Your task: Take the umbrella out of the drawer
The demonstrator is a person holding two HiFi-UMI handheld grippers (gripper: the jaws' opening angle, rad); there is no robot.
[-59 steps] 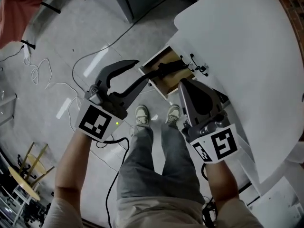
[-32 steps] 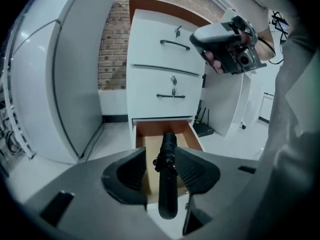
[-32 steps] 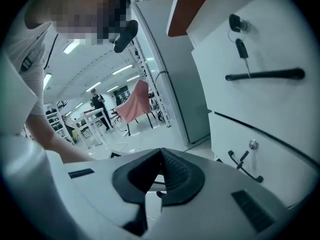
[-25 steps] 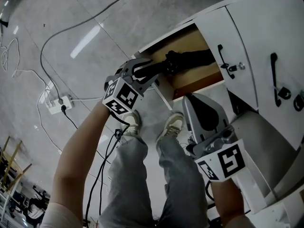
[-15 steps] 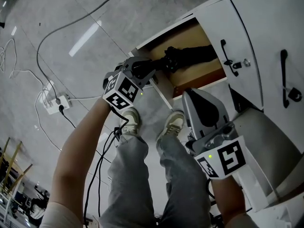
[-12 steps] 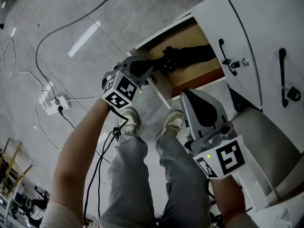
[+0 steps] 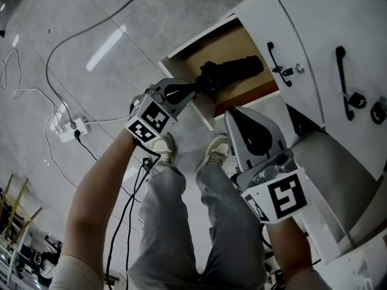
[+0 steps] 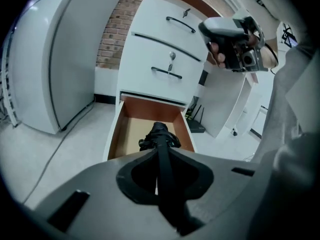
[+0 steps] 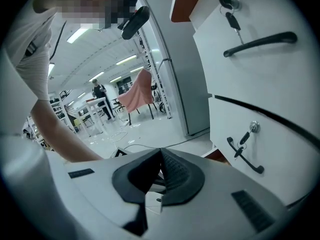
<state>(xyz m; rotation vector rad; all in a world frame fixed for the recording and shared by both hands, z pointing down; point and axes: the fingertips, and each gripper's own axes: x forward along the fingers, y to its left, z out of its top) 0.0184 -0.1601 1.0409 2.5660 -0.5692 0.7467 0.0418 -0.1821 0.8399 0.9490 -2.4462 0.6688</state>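
A black folded umbrella [image 7: 233, 70] lies in the open bottom drawer [image 7: 213, 46], whose inside is brown. My left gripper [image 7: 192, 89] reaches over the drawer's front edge, and its jaws are closing on the umbrella's near handle end. In the left gripper view the black shaft runs straight between the jaws of the left gripper [image 8: 161, 151], and the umbrella's bunched part [image 8: 159, 133] rests on the drawer floor [image 8: 129, 134]. My right gripper [image 7: 234, 113] is shut and empty, hanging below the drawer's front. The right gripper view shows the right gripper [image 9: 160, 154] with its jaws together.
The white cabinet [image 7: 314, 47] has upper drawers with black handles [image 9: 260, 41] and a key [image 9: 231, 18] in a lock. A white refrigerator [image 8: 45, 59] stands left of it. A power strip [image 7: 69, 128] and cables lie on the floor, and the person's shoes [image 7: 213, 153] are just before the drawer.
The left gripper's jaws, wide open around the umbrella's near end a second ago, have closed onto it. The right gripper has stayed where it was.
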